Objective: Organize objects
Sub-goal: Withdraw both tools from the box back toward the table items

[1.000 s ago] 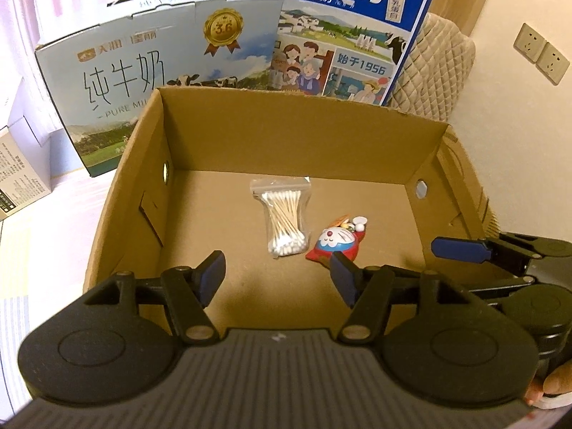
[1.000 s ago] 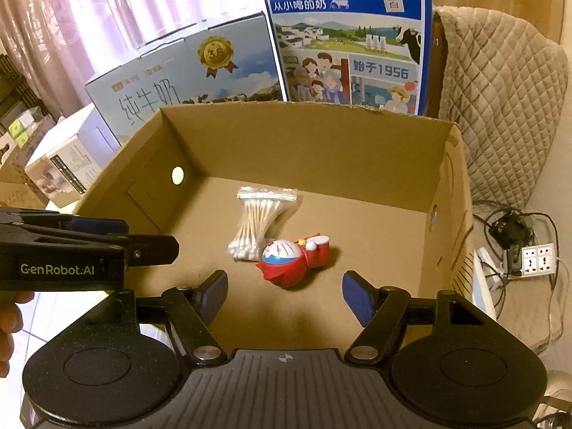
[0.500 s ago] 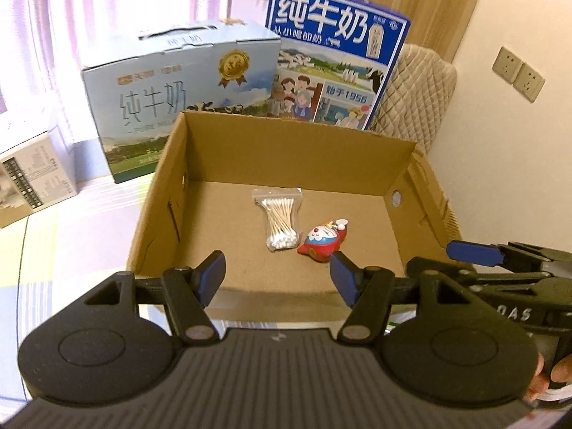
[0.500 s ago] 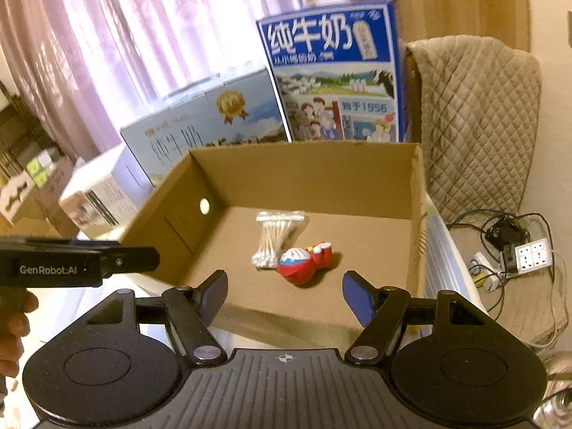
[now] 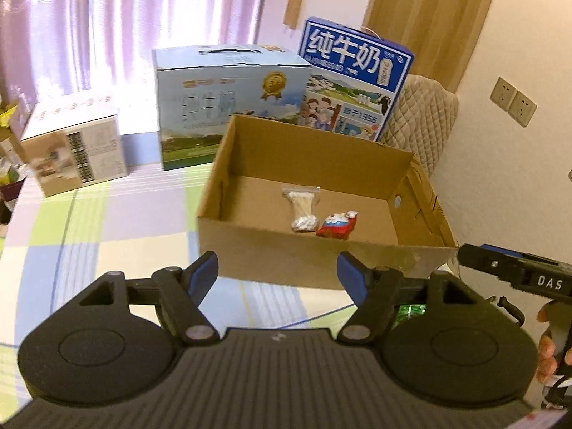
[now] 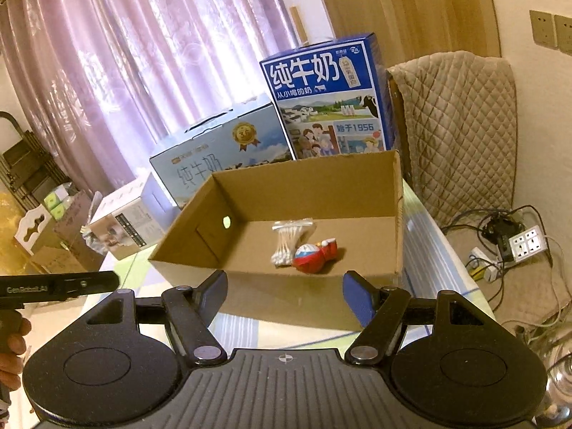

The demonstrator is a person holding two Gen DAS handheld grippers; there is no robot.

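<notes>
Left wrist view: the left gripper (image 5: 277,271) is empty, its jaws opening, near the cardboard box (image 5: 321,261). A bag of cotton swabs (image 5: 303,207) and a red toy (image 5: 338,224) lie inside.

Right wrist view: the right gripper (image 6: 286,291) is spread and empty. Both items look stowed; next calls for finding another object.

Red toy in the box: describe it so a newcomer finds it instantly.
Find the open cardboard box on the checked tablecloth, in front of two milk cartons. Two things lie on its floor, side by side. The red toy is the rounded red, white and blue figure; its neighbour is a clear bag of cotton swabs.
</notes>
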